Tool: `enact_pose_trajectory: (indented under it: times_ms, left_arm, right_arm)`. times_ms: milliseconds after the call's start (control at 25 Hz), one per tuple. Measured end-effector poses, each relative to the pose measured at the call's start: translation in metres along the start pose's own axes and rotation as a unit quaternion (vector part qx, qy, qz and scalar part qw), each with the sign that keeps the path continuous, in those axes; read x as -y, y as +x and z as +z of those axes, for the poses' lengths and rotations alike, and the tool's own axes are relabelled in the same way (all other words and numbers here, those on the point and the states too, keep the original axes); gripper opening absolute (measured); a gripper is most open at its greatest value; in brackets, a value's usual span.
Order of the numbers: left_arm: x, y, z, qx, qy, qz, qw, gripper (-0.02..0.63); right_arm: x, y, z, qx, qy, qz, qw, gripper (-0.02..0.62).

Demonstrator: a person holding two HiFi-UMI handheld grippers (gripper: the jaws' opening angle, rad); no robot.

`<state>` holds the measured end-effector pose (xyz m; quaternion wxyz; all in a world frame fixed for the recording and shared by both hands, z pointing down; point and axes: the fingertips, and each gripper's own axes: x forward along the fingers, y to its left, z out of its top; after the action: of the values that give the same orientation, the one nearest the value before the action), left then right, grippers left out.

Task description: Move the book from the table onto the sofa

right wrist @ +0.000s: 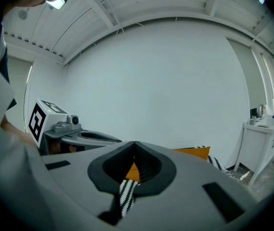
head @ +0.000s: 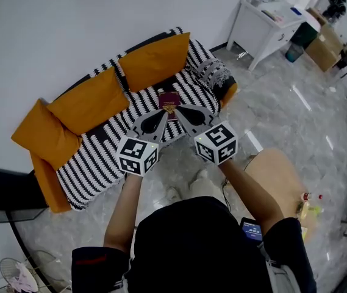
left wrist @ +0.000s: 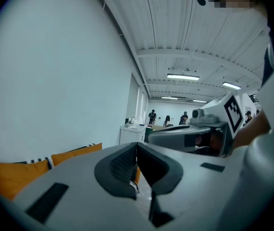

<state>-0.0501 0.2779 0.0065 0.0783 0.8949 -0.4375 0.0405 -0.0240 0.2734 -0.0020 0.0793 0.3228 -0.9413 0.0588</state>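
Book [head: 169, 99] lower edge hidden behind left tongs [head: 163, 115], right tongs [head: 178, 111]; table [head: 281, 174] partly behind arm [head: 248, 191]; distant people [left wrist: 167, 121] too small.

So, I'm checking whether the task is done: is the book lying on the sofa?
Yes, the head view shows the dark red book lying on the striped seat of the sofa, in front of the orange cushions.

White wall [head: 100, 17], marble floor [head: 295, 115], white desk [head: 264, 26]
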Motion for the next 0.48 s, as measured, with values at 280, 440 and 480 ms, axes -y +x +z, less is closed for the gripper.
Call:
enact_pose_trajectory:
  times_ms: [280,440,480]
  left_arm:
    - [0.008,-0.003,0.008,0.007,0.013,-0.002,0.9999,0.017]
    - [0.016,0.005,0.012,0.014,0.019,0.010,0.9997,0.017]
    - [0.018,0.008,0.014,0.016,0.017,0.013,0.9996,0.017]
  right_arm:
    - [-0.002,-0.007,0.010,0.007,-0.018,-0.007,1.000,0.017]
    - [0.002,-0.020,0.012,0.008,-0.047,-0.004,0.999,0.017]
    - [0.004,-0.024,0.013,0.008,-0.053,-0.003,0.999,0.017]
